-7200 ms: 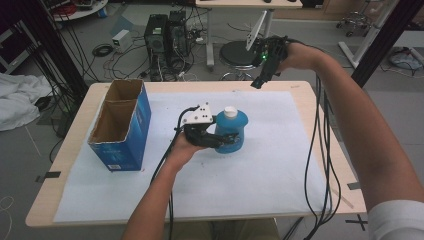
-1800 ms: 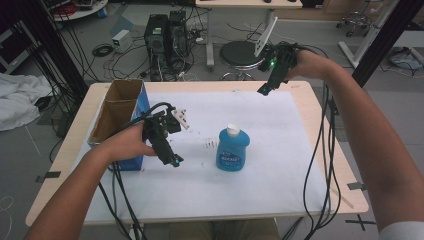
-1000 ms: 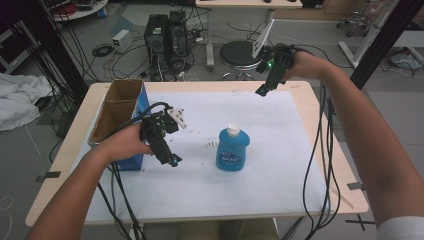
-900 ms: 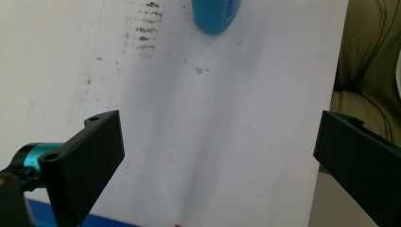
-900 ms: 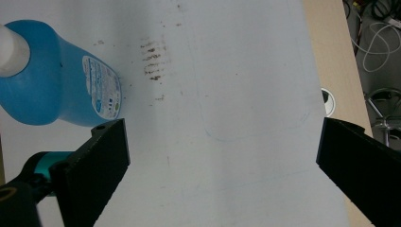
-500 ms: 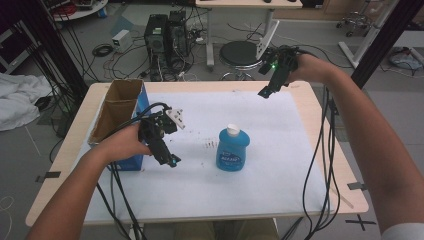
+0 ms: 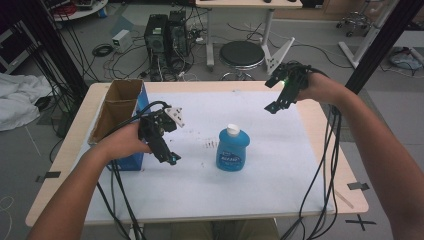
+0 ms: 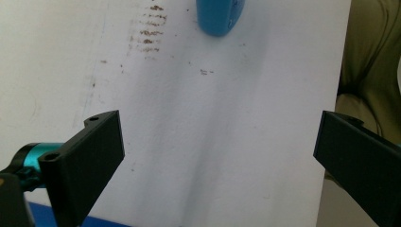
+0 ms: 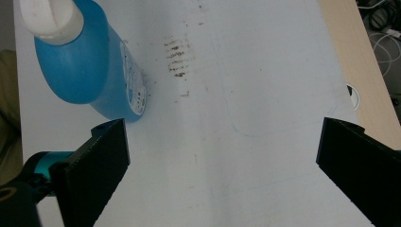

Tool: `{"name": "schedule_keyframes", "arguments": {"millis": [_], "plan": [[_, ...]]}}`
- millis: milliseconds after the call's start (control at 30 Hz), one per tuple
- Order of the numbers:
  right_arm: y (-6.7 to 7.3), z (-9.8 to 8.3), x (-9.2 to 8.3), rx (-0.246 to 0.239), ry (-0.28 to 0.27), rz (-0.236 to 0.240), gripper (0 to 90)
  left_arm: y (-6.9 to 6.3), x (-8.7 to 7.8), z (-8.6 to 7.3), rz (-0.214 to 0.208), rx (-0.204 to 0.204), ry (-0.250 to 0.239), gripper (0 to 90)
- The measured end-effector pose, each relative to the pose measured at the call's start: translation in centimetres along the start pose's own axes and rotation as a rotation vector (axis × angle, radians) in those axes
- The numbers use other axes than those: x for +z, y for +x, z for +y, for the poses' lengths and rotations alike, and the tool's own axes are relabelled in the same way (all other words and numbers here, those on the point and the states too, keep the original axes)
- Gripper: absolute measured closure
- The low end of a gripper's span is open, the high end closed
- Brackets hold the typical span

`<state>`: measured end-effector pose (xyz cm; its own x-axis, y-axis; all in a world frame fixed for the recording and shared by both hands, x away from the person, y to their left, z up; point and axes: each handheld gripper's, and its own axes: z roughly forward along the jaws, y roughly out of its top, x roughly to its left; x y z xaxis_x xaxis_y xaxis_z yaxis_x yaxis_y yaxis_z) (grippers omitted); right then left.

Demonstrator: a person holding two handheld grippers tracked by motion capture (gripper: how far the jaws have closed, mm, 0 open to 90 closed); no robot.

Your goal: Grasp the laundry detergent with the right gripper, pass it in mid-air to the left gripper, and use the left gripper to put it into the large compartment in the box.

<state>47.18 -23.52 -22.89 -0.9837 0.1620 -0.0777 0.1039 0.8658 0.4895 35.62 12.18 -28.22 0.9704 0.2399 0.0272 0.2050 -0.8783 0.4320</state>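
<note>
On the white-covered counter [image 7: 280, 185], a blue soap bottle [image 7: 230, 149] is being left standing upright between two empty grippers.
Both the left gripper [image 7: 166, 156] and the right gripper [image 7: 274, 106] are being held wide open; any regrasp is best squared on the bottle's body.

The left gripper [image 7: 167, 156], clamped around the blue bottle [image 7: 230, 150] at the earliest moment, is now hanging with jaws apart well to the bottle's left, just beside the blue cardboard box [image 7: 120, 125]. The bottle is standing free, nearer the table's front edge than before.
</note>
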Motion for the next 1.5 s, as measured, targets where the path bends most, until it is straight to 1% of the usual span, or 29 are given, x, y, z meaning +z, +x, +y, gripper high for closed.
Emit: {"name": "schedule_keyframes", "arguments": {"millis": [133, 167, 267, 400, 567, 733, 900, 933, 967, 1000, 1033, 1067, 1100, 1267, 1367, 1500], "plan": [[1.3, -1.2, 0.6, 0.001, -0.011, 0.013, 2.4, 0.0, 0.0, 0.1, 0.0, 0.011, 0.003, 2.6], [1.6, -1.4, 0.7, 0.0, -0.015, 0.014, 2.4, 0.0, 0.0, 0.1, 0.002, 0.009, 0.0, 2.6], [2.6, -2.1, 1.0, 0.001, -0.044, 0.017, 2.4, -0.1, 0.0, 0.2, 0.004, 0.012, -0.006, 2.6], [3.9, -3.2, 1.3, 0.015, -0.069, 0.004, 2.4, -0.2, 0.1, 0.3, 0.009, 0.02, -0.008, 2.5], [5.5, -4.8, 1.7, 0.029, -0.13, 0.0, 2.4, -0.2, 0.4, 0.4, 0.003, 0.039, -0.006, 2.6], [6.8, -6.5, 2.5, 0.052, -0.202, 0.007, 2.4, -0.1, 0.6, 0.5, 0.005, 0.034, -0.01, 2.6], [7.9, -8.0, 3.4, 0.077, -0.27, 0.013, 2.4, 0.0, 0.7, 0.4, 0.001, 0.047, -0.017, 2.6], [7.9, -8.0, 3.4, 0.077, -0.27, 0.013, 2.4, 0.0, 0.7, 0.4, 0.001, 0.047, -0.017, 2.6], [8.1, -8.2, 3.6, 0.08, -0.284, 0.012, 2.4, 0.0, 0.8, 0.4, 0.0, 0.05, -0.015, 2.6], [8.5, -8.6, 4.0, 0.089, -0.316, 0.012, 2.4, 0.0, 0.8, 0.4, 0.0, 0.049, -0.015, 2.6], [8.5, -8.6, 4.0, 0.089, -0.316, 0.012, 2.4, 0.0, 0.8, 0.4, 0.0, 0.049, -0.015, 2.5], [8.7, -8.7, 4.2, 0.091, -0.331, 0.015, 2.4, 0.0, 0.9, 0.4, 0.0, 0.05, -0.014, 2.5], [9.1, -9.0, 4.8, 0.094, -0.355, 0.02, 2.4, 0.0, 0.9, 0.4, -0.002, 0.048, -0.017, 2.6], [10.1, -9.6, 6.6, 0.114, -0.398, 0.033, 2.4, 0.1, 1.0, 0.4, 0.0, 0.048, -0.016, 2.6], [10.5, -9.6, 7.6, 0.122, -0.427, 0.035, 2.4, 0.2, 1.0, 0.4, -0.002, 0.051, -0.015, 2.6], [10.7, -9.2, 8.8, 0.123, -0.456, 0.036, 2.4, 0.2, 1.1, 0.5, 0.001, 0.05, -0.016, 2.5]]}}
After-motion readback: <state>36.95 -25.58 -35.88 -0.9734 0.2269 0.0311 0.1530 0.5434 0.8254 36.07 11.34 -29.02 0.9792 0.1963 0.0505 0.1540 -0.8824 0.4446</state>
